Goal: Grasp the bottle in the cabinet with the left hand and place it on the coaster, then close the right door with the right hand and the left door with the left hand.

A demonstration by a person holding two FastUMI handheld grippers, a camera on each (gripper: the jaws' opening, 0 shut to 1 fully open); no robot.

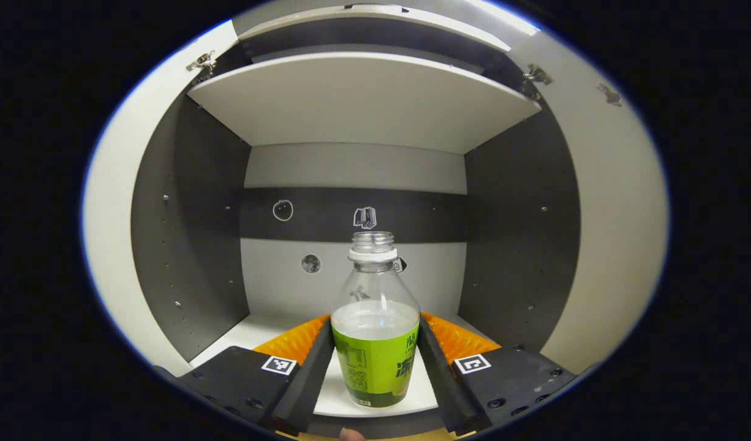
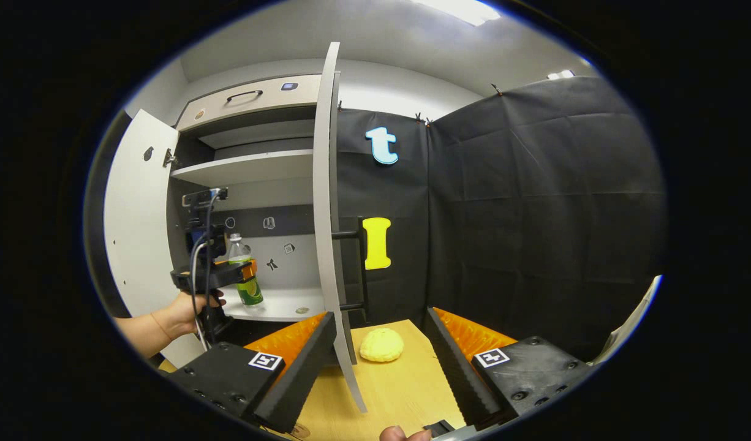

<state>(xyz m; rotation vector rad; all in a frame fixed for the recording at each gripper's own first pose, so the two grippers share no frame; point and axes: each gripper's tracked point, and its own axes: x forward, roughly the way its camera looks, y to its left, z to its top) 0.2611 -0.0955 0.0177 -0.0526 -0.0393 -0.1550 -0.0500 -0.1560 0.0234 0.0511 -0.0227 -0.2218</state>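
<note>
The left gripper (image 1: 375,361) reaches level and forward, its fingers (image 1: 317,361) closed against something between them. The right gripper (image 2: 381,361) hangs with fingers spread, gripping nothing.

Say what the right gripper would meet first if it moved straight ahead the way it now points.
Probably the yellow bun-like object on the wooden table, lying ahead between the open right gripper's fingers; the right door's edge stands just left; depth is unclear.

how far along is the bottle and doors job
Early. Nothing looks finished. In hand: the left claw brackets the bottle, which stands inside the cabinet; contact looks close, but a firm grip is unclear. Left: set the bottle on the coaster, then shut the right door and left door, both open.
</note>
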